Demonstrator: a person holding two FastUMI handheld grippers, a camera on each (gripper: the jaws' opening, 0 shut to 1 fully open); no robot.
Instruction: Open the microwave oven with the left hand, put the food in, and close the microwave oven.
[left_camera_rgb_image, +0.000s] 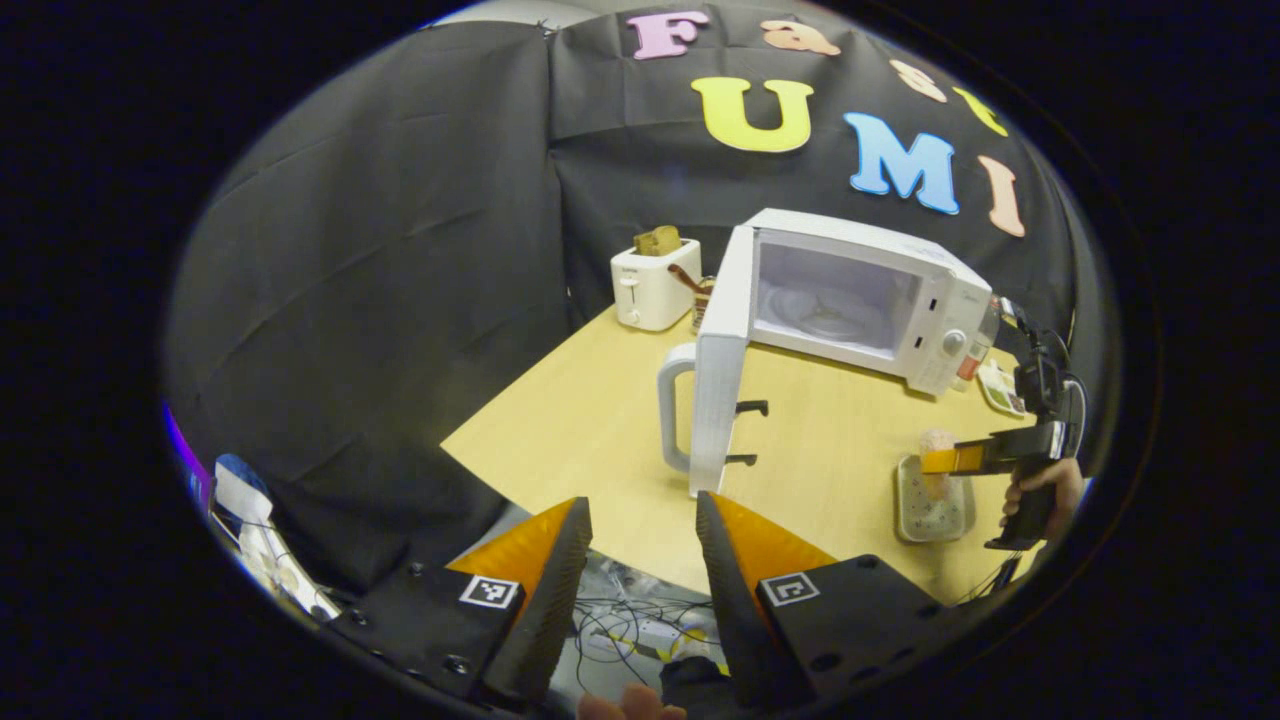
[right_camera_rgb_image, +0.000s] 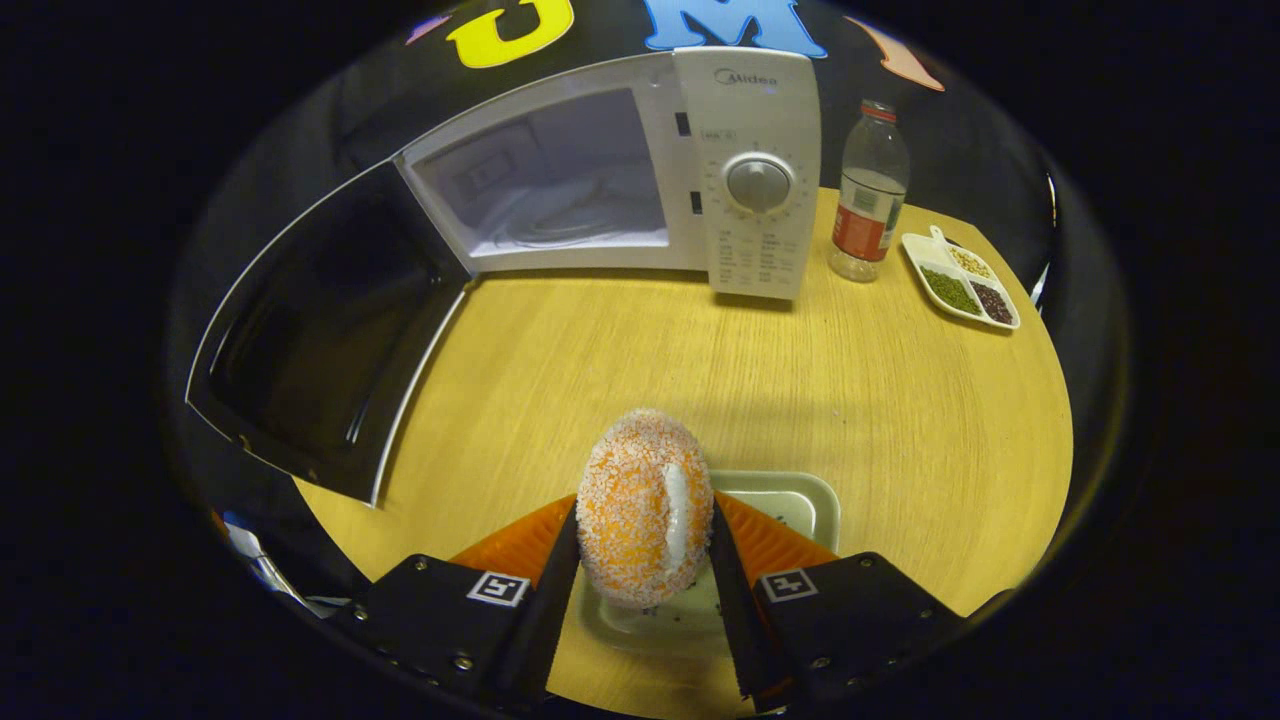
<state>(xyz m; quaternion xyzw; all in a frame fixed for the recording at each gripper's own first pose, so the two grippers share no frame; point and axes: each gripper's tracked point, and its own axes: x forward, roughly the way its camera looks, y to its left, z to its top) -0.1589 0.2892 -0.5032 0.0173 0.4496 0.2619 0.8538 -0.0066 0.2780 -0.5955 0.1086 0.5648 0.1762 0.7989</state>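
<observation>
1. Two grippers were at work: the right gripper (right_camera_rgb_image: 645, 560) had both fingers pressed against the sides of the food (right_camera_rgb_image: 645, 505), a round, crumb-coated orange piece, held just above a small tray (right_camera_rgb_image: 800, 500) on the near part of the wooden table (right_camera_rgb_image: 880, 400).
2. The left gripper (left_camera_rgb_image: 640, 570) hung off the near edge of the table with its jaws wide apart and nothing between them.
3. The microwave oven (right_camera_rgb_image: 745, 160) stood at the far side of the table with its door (right_camera_rgb_image: 320, 330) swung fully out to the left, so the cavity and the glass plate inside lay exposed.
4. Judged from this, the opening was done and the step in hand was carrying the food into the cavity.
5. To do it well, the lift should go straight up until the piece clears the tray rim, then travel far and slightly left toward the opening.
6. The crumbly coat looked soft, so the squeeze should be firm but not crushing.
7. The entry should be level and centred, keeping off the door edge and the control panel (right_camera_rgb_image: 755, 190) on the right.
8. A bottle (right_camera_rgb_image: 868, 195) and a divided dish (right_camera_rgb_image: 960, 280) stood to the right, well apart from that path.
</observation>
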